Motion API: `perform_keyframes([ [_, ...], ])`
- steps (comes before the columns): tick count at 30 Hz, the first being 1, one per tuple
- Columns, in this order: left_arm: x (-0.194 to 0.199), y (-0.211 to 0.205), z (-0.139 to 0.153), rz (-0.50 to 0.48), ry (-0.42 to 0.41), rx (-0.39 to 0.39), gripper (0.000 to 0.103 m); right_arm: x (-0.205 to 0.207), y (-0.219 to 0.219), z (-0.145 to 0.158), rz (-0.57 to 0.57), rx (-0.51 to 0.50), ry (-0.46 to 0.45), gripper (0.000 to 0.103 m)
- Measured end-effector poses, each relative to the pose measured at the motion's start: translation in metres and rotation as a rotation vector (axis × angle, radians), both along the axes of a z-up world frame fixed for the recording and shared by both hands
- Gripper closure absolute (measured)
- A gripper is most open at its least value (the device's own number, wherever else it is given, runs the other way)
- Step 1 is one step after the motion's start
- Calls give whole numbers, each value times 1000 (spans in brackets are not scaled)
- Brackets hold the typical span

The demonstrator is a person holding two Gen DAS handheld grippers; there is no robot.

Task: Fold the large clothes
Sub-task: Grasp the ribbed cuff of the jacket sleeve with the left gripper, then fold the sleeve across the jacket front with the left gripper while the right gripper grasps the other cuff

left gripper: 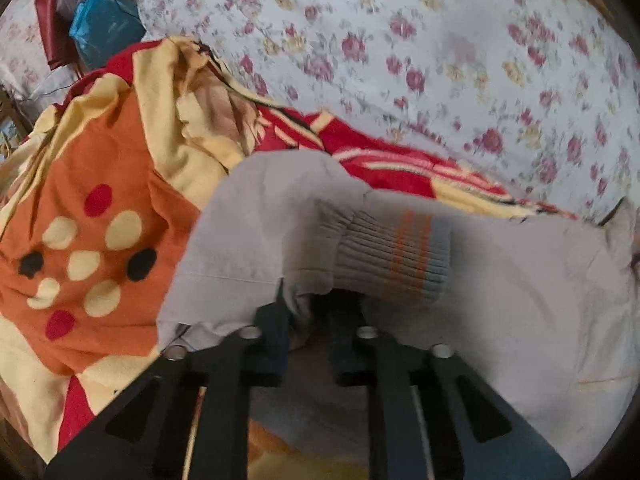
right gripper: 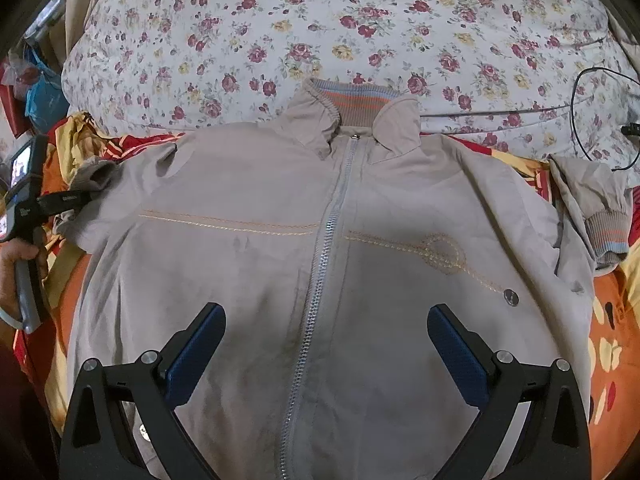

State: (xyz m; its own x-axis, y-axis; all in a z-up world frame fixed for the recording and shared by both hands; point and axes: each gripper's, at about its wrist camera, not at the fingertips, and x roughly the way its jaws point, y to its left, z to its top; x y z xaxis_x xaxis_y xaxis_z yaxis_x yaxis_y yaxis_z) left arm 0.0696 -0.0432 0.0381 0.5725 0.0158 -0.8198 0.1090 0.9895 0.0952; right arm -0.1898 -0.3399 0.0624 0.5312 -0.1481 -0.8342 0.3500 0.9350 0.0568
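Right hand-held gripper point(right gripper: 326, 354): yours hovers over the lower front of the jacket, blue-padded jaws spread wide, grasping nothing.
Left hand-held gripper point(left gripper: 306, 320): your jaws are drawn close on a bunch of grey sleeve cloth just below the ribbed cuff; it reads as clenched on the sleeve.
Jacket point(right gripper: 248, 264): the large grey-beige zip-front jacket lies face up and spread on the bed, zip point(right gripper: 320, 264) closed, collar pointing away from you.
Left-side sleeve point(left gripper: 280, 232): lifted and doubled over near its shoulder, the ribbed cuff with orange and blue stripes point(left gripper: 400, 260) lying on the body.
Other sleeve point(right gripper: 588, 204): crumpled at the far right edge, apart from the body.
Blanket point(left gripper: 100, 216): the orange, red and cream dotted blanket lies bunched under the jacket.
Floral quilt point(right gripper: 320, 12): white with red roses, beyond the collar.
Black cable point(right gripper: 584, 92): lies on the quilt at far right.
Risk, grip: you hold only a small pinch, so a quick pull could slip it free.
Risk, base: the blanket's soft folds may drag and wrinkle the jacket.
Risk, right side: reaching for the crumpled sleeve may snag the cable.
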Motion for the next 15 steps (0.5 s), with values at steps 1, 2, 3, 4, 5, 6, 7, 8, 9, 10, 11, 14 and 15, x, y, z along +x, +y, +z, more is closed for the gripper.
perform_keyframes([
  [1, -6, -2, 10, -12, -8, -24, 96, -1, -2, 0, -3, 5, -1, 2],
  [2, -12, -4, 17, -23, -12, -44, 96, -2, -4, 0, -5, 9, -3, 2],
  [3, -21, -9, 30, -46, -20, -74, 97, -4, -6, 0, -9, 13, -11, 2],
  [4, -30, -14, 41, -72, -26, -100, 97, -6, -8, 1, -16, 14, -17, 2],
  [5, -39, -21, 52, -101, -30, -127, 97, -8, -10, 2, -25, 16, -22, 2],
  [6, -52, -32, 67, -146, -35, -165, 97, -11, -14, 3, -37, 21, -27, 2],
  [7, -62, -42, 78, -184, -40, -194, 97, -14, -17, 4, -48, 28, -35, 2],
  [8, -77, -59, 92, -237, -48, -230, 97, -18, -22, 6, -60, 36, -44, 2],
  [9, -86, -70, 100, -268, -50, -251, 97, -22, -26, 8, -72, 40, -51, 2],
  [10, -100, -88, 108, -312, -49, -282, 98, -27, -31, 11, -86, 40, -60, 2],
  [11, -108, -100, 113, -346, -43, -307, 99, -31, -35, 13, -95, 37, -68, 2],
  [14, -138, -155, 117, -472, 14, -385, 100, -48, -48, 20, -130, 26, -88, 2],
  [15, -146, -173, 115, -504, 37, -401, 100, -53, -54, 21, -145, 22, -90, 2],
])
